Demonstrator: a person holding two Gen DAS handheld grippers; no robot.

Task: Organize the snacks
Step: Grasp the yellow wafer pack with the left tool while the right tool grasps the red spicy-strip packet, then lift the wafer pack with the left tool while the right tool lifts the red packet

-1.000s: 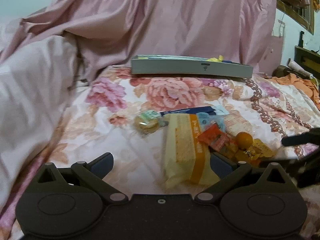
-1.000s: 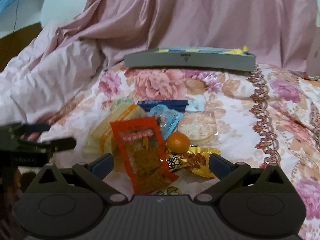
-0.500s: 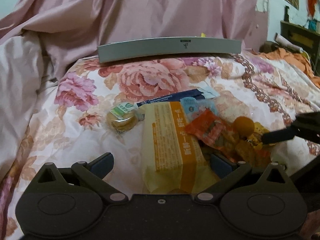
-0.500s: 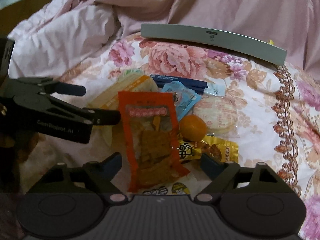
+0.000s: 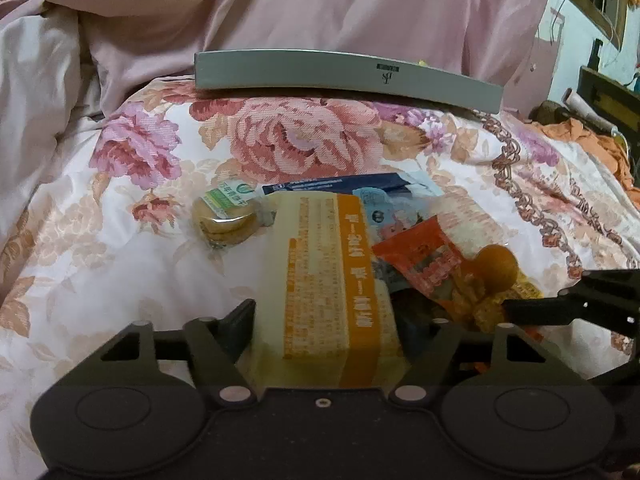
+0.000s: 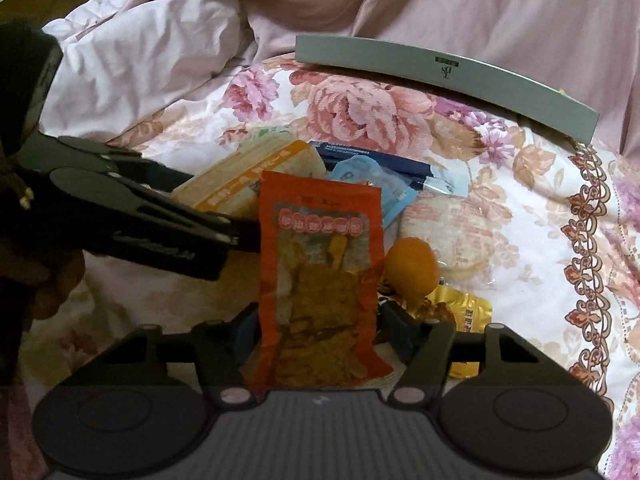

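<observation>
Both grippers angle downward, jaws just closing: left gripper on yellow pack, right gripper on orange pouch.

A floral bedspread covers the bed. Behind it, a crumpled pink quilt rises as a backdrop, with a paler fold to the bedspread's left. Beyond the bedspread's right edge lies orange cloth near dark furniture.
</observation>
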